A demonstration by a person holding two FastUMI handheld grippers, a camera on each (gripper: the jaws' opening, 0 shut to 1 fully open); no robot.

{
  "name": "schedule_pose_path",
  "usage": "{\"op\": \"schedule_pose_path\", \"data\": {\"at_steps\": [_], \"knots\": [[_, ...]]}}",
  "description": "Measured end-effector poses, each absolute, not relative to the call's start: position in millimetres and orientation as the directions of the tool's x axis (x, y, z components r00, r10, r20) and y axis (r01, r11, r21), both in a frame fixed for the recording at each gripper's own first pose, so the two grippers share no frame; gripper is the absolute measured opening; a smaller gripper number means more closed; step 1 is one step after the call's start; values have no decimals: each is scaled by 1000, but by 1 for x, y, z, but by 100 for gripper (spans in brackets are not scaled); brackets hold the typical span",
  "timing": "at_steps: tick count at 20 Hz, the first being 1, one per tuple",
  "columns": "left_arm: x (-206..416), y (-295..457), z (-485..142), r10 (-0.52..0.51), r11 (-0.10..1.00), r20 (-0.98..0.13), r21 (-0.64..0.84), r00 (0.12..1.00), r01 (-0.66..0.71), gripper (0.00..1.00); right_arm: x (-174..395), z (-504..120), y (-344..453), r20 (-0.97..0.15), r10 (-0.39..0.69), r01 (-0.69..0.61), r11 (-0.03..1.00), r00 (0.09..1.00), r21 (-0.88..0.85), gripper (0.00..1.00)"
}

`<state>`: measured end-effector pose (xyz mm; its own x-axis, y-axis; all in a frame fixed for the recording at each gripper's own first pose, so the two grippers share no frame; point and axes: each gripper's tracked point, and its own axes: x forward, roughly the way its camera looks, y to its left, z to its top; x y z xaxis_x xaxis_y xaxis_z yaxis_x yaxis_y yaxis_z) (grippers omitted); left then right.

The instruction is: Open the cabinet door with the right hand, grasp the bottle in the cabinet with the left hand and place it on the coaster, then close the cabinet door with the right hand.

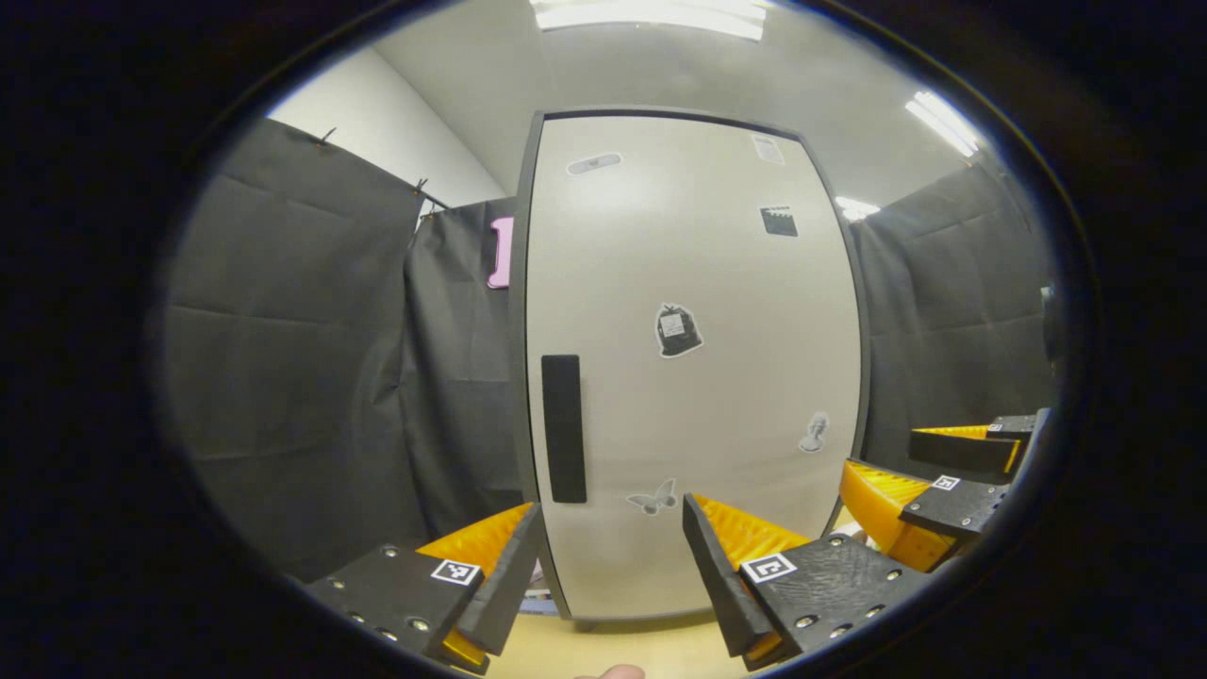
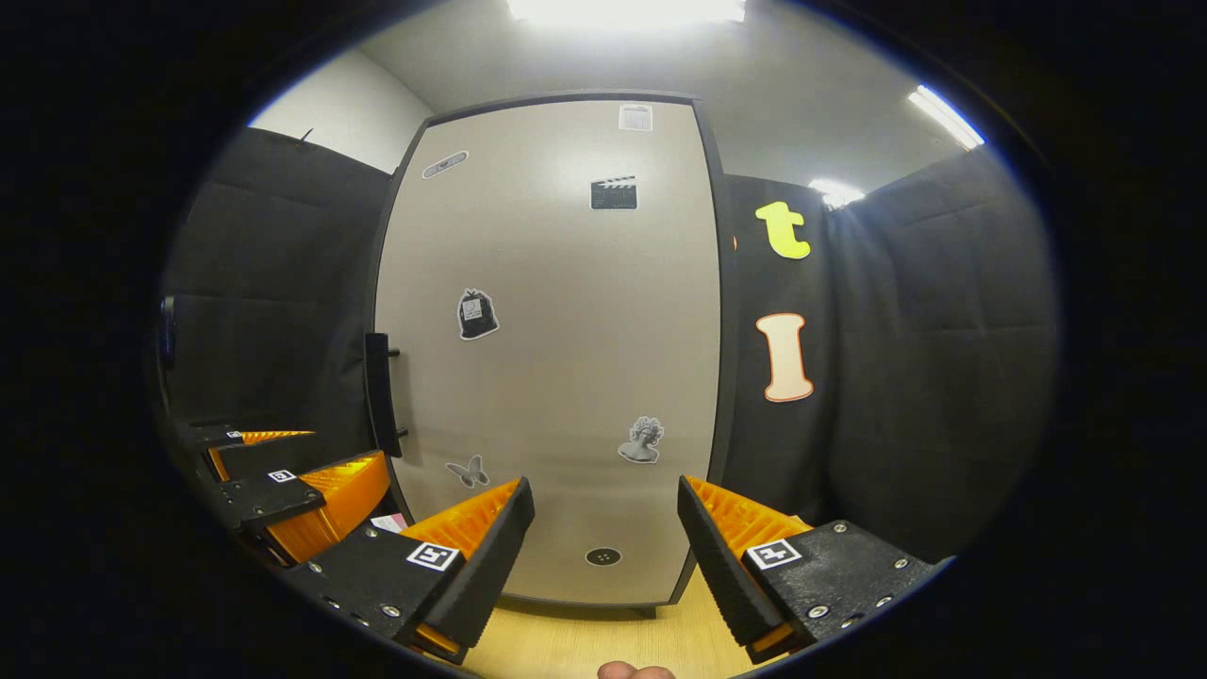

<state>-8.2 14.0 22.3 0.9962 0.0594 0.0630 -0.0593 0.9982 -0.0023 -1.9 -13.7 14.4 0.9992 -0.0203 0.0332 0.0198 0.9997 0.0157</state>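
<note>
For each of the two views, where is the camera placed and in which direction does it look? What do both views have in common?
Left gripper view: rides on the left gripper, facing the closed cabinet door and its handle; own open fingers at the bottom, the right gripper farther right.
Right gripper view: rides on the right gripper, facing the same door; own open fingers at the bottom, the left gripper at lower left.
Shared: door, handle, stickers, wooden table.

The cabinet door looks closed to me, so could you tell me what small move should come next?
Probably bring the right tool toward the handle on the door: the door is shut, and both tools hang open short of it, holding nothing.
</note>
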Motion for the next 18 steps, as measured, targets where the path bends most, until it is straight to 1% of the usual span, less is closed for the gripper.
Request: {"op": "schedule_pose_path", "data": {"at_steps": [6,7,10,13,17,18], "knots": [[-8,14,21,61,998,59,-13,996,-61,84,2,13,-17,34,-22,22,1000,999,4,95],[-8,15,22,62,998,59,-14,996,-61,90,3,11,-18,31,-22,22,1000,999,2,95],[-12,9,18,27,999,54,-41,998,-24,90,9,9,-16,32,-17,17,1000,999,-3,95],[-21,21,15,36,998,56,-62,998,-33,90,16,6,-10,24,-10,10,1000,1000,1,95],[-32,38,9,29,997,61,-77,998,-24,90,26,13,12,39,29,-29,1000,999,-8,95],[-35,45,7,33,996,62,-81,998,-28,84,30,17,20,44,44,-43,999,998,-14,95]]}}
